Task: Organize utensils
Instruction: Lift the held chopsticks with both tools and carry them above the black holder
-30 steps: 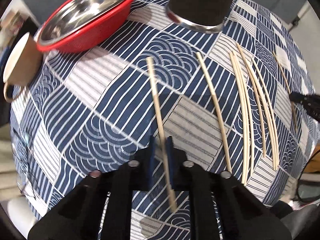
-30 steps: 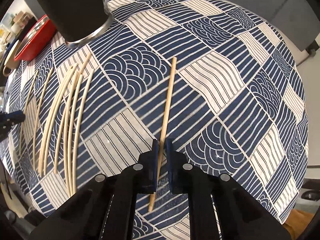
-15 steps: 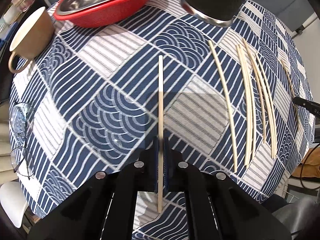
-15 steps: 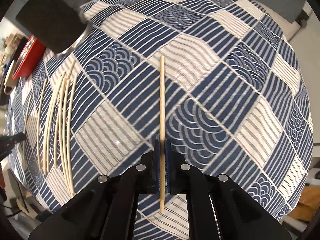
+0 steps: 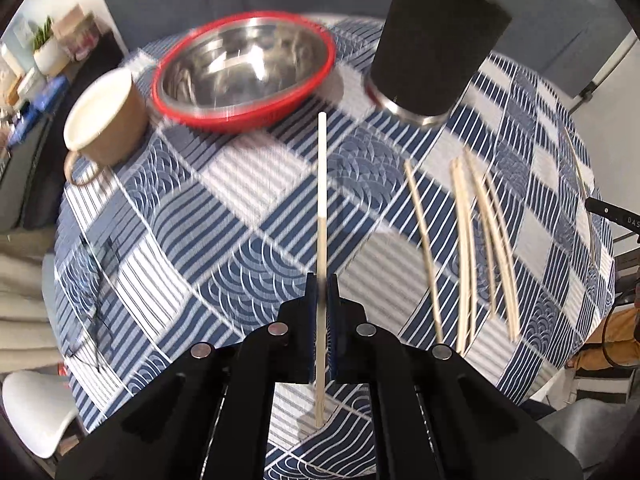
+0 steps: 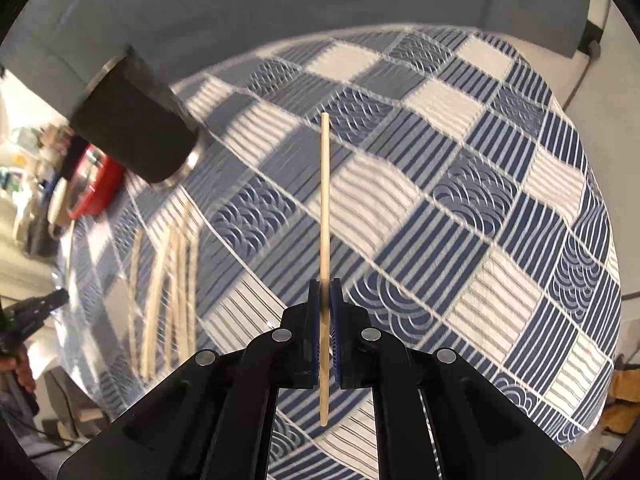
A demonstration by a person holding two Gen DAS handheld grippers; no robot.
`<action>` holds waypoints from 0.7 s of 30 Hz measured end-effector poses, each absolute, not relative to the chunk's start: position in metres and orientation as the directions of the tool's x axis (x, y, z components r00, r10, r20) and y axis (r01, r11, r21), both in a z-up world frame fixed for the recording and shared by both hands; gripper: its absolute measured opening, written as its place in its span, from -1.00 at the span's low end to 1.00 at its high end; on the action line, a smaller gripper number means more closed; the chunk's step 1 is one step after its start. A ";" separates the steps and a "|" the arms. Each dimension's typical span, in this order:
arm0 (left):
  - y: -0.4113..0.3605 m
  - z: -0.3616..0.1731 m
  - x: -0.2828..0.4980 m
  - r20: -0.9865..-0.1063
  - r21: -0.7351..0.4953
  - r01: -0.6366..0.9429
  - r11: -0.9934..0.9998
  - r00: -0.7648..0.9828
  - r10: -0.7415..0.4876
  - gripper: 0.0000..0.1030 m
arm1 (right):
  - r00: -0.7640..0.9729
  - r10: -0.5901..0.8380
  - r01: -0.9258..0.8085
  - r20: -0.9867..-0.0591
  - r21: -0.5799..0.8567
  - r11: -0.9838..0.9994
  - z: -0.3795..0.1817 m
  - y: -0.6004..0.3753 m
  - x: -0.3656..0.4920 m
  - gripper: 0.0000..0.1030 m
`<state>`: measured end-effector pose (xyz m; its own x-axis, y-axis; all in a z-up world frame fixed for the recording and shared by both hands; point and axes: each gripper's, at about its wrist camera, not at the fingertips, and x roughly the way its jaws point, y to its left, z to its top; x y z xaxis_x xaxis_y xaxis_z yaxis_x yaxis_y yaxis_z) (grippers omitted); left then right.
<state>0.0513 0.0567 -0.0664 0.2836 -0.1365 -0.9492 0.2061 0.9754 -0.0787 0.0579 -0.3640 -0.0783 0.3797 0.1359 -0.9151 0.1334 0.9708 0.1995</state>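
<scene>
Jaws on the left gripper point(image 5: 322, 292) are clamped tight on a pale wooden chopstick point(image 5: 321, 200) running straight up mid-frame. Loose chopsticks point(image 5: 466, 248) lie on the blue-and-white patterned tablecloth point(image 5: 240, 216) at right; black cylindrical holder point(image 5: 436, 40) upper right (red-rimmed steel bowl point(image 5: 244, 74) upper centre). Right view: right gripper point(image 6: 325, 292) likewise pinches its own wooden chopstick point(image 6: 325, 200), holder upper left.

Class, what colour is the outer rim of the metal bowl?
Red; the bowl shows best in the left wrist view.
</scene>
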 end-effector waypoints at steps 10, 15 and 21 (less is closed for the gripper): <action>0.018 -0.017 0.093 -0.903 -0.061 0.219 0.974 0.404 -0.147 -0.91 | 0.495 0.132 0.033 -0.859 0.170 0.985 -0.023 -0.343 0.087 -0.91; 0.007 0.016 0.110 -0.875 -0.037 0.230 0.973 0.463 -0.143 -0.91 | 0.548 0.129 -0.009 -0.826 0.148 0.989 0.005 -0.333 0.101 -0.91; -0.007 0.052 0.131 -0.837 -0.030 0.249 0.968 0.523 -0.161 -0.91 | 0.597 0.157 -0.079 -0.787 0.137 0.987 0.036 -0.314 0.122 -0.91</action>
